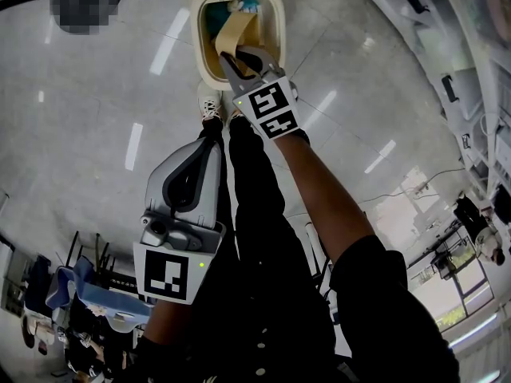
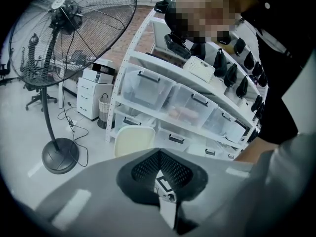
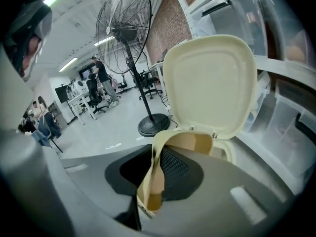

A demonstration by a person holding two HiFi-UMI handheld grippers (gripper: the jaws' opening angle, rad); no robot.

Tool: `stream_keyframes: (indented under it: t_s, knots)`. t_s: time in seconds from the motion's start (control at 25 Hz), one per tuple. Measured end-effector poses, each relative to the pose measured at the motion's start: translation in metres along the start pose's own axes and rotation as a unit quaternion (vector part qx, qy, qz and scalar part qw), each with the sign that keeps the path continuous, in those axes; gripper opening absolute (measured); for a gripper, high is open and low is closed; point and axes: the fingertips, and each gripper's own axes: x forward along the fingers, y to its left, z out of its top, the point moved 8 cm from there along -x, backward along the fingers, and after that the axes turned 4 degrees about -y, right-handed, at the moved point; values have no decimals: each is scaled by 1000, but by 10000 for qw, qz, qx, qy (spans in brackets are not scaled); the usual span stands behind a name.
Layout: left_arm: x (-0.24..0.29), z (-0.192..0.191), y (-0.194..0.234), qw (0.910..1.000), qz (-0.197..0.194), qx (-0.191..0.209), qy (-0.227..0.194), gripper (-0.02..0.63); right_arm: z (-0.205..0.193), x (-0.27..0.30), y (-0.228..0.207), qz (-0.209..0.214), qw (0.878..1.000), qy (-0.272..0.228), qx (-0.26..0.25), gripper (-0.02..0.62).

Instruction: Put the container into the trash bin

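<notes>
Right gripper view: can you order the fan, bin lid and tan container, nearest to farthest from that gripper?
1. Tan container, pinched in the jaws.
2. Bin lid, open, just behind it.
3. Fan, left, across the floor.

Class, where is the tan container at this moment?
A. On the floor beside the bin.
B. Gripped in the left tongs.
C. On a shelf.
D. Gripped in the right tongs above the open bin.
D: the right tongs pinch the container over the trash bin, whose lid stands raised; the left tongs are shut on nothing.
</notes>
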Motion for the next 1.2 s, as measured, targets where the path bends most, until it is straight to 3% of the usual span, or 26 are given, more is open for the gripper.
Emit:
stream_keyframes:
  t_s: [0.12, 0.36, 0.56, 0.76, 1.2]
  knots:
    - [-1, -1, 0, 10000, 12, -2, -9, 3, -2, 0, -1, 4, 10000, 26, 75, 118]
    - [-3, 2, -3, 10000, -14, 16, -21, 3, 1, -7, -2, -95, 9999, -25, 71, 120]
    - [-4, 3, -5, 10000, -39, 43, -40, 3, 1, -11, -3, -127, 9999, -14, 30, 94]
    - [-6, 12, -7, 9998, -77, 145, -94, 3, 10, -19, -3, -137, 9999, -40, -88, 26]
    - [-26, 73, -29, 9971, -296, 641, -283, 3, 73, -74, 14, 7, 9992, -171, -347, 26]
